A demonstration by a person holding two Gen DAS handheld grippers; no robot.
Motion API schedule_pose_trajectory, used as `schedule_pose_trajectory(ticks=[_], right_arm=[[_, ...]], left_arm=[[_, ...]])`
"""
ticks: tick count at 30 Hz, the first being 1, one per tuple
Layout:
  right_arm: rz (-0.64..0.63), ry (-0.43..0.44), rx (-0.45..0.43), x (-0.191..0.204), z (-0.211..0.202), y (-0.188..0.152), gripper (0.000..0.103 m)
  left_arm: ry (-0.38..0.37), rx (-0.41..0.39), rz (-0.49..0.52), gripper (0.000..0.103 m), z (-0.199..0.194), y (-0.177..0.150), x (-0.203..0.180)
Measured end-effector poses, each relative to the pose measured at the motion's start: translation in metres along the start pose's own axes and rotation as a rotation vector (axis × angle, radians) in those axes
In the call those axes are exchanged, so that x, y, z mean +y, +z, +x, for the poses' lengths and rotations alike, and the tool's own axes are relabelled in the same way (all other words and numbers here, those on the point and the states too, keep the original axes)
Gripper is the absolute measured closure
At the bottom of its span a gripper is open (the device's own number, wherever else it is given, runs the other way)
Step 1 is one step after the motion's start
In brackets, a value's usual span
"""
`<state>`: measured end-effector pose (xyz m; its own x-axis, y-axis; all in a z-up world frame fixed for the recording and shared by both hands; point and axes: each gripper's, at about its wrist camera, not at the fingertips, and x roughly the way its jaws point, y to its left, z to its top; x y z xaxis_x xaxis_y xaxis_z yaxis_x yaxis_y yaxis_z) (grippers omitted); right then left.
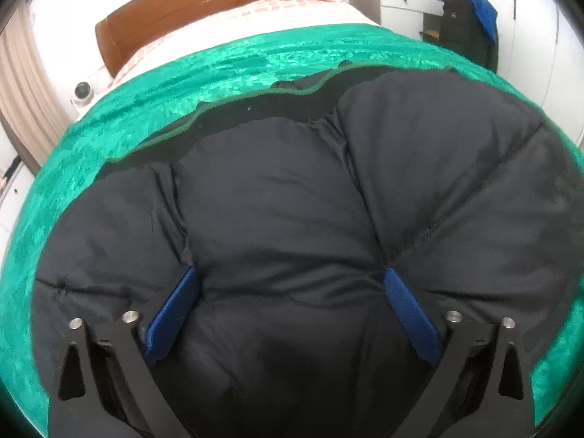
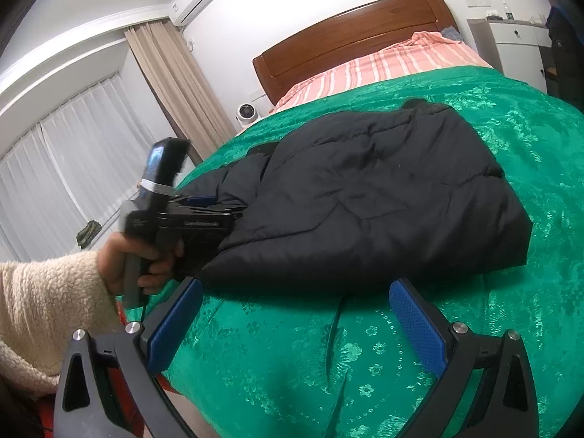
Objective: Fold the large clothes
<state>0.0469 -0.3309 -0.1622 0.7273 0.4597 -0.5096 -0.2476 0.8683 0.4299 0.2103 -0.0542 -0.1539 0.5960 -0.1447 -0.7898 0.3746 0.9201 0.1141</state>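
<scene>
On the bed, left hand-held gripper (image 1: 290, 275): blue pads spread wide, both pad tips pressed against the top of the puffy black quilted down jacket (image 1: 292, 200); nothing pinched between them.
Left hand-held gripper from the right wrist view (image 2: 233, 215): at 9 o'clock of the jacket, nose against the jacket's left edge; whether it bites fabric there I cannot tell.
Left hand (image 2: 140, 261): wrapped round the grey grip of that tool, cream fleece sleeve (image 2: 47, 299) running off to 8 o'clock.
Right hand-held gripper (image 2: 295, 290): blue pads wide apart, holding nothing, hovering over bare bedspread just short of the jacket's near edge at 6 o'clock.
Jacket position: lying folded into a thick bundle in the middle of the bed, long side running from 9 to 3 o'clock in the right wrist view; a green-trimmed zipper edge shows along its far side in the left wrist view.
Shiny green patterned bedspread (image 2: 365, 357): under the jacket, touching it all round.
Pink striped sheet (image 2: 383, 65): beyond the bedspread at 12 o'clock.
Brown wooden headboard (image 2: 350, 33): behind the sheet.
White round fan (image 2: 245, 112): beside the bed at 11 o'clock.
White drawer unit (image 1: 405, 2): at 1 o'clock, a dark and blue garment (image 1: 471, 25) hanging just beside it.
Beige curtain (image 2: 175, 84): at 10 o'clock, white sheers beside it.
</scene>
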Motion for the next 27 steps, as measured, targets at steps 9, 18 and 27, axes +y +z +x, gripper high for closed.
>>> schedule_pose_trajectory(ticks=[9,18,27], right_arm=[[0.013,0.011,0.016,-0.002,0.005,-0.001,0.002],[-0.002,-0.001,0.015,0.0,0.002,-0.003,0.002],[0.007,0.006,0.028,-0.002,0.006,-0.002,0.002]], left_arm=[[-0.013,-0.029,0.014,0.001,-0.003,-0.026,-0.008],[-0.021,-0.006,0.013,0.003,-0.02,-0.024,-0.011],[0.002,-0.02,0.035,0.0,-0.011,-0.036,-0.022]])
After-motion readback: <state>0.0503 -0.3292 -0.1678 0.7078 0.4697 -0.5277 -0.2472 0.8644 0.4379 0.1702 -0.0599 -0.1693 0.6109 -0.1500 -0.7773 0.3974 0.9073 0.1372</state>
